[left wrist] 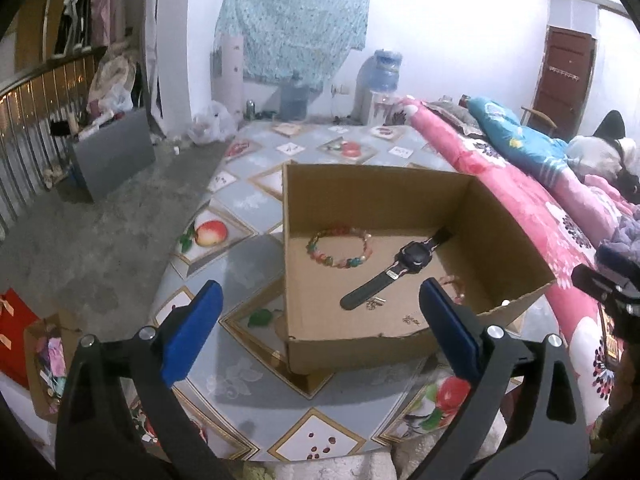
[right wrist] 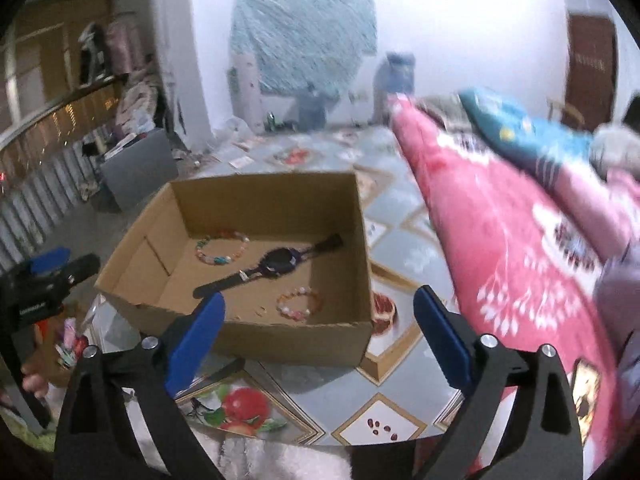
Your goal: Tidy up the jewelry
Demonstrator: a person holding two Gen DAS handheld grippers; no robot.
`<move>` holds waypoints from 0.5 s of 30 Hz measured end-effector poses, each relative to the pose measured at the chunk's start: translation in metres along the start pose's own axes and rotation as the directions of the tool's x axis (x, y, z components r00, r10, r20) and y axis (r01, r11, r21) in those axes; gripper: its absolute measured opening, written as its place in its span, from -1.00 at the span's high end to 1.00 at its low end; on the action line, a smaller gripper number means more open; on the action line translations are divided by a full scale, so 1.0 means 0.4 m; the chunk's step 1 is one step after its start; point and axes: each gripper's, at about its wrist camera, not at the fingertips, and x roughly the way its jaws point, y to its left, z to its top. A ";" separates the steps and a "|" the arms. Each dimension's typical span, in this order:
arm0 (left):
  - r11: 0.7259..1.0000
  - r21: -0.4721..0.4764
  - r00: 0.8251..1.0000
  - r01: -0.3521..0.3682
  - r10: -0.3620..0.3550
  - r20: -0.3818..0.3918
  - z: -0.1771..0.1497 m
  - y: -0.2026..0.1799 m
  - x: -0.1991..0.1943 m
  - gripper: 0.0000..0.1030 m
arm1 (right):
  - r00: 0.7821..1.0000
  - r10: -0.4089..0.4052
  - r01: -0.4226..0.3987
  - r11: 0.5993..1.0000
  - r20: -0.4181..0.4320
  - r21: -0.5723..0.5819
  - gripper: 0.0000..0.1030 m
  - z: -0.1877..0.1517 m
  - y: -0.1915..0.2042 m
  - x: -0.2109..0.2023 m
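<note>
We hold both tools above the near side of the cardboard box (left wrist: 400, 216), and we use that box as our landmark. Our left gripper (left wrist: 320, 320) stands wide with nothing between its blue pads, and our right gripper (right wrist: 318, 330) is likewise spread wide and empty. Inside the box, near its far wall, lies a multicoloured bead bracelet (left wrist: 339, 247); across the middle of the box floor stretches a black wristwatch (left wrist: 400, 270), strap laid out flat; toward the near wall sits a second, pinkish bead bracelet (right wrist: 299, 304), with a few tiny gold pieces (left wrist: 374, 303), perhaps earrings, just beside the watch strap's near end. We judge the bracelets light, limp and prone to roll bead by bead, so we would pinch across one side of the loop rather than span it. The watch looks heavier and stiffer at its case, so the case or the strap right beside it seems the surest hold. The small gold pieces look hardest to pinch off flat cardboard.
</note>
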 end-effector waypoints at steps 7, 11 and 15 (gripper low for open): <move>0.994 0.037 0.993 -0.106 0.103 0.066 0.008 -0.041 -0.047 -0.84 | 1.000 0.007 -0.007 1.000 0.027 -0.012 -0.86 -0.005 0.057 -0.026; 0.988 0.089 0.990 -0.128 0.122 0.063 0.009 -0.073 -0.048 -0.84 | 0.995 -0.053 0.058 0.997 0.083 -0.050 -0.88 -0.012 0.086 -0.045; 0.988 0.111 0.994 -0.108 0.104 0.044 0.000 -0.095 -0.040 -0.84 | 0.990 -0.075 0.083 0.994 0.116 -0.069 -0.88 -0.016 0.099 -0.054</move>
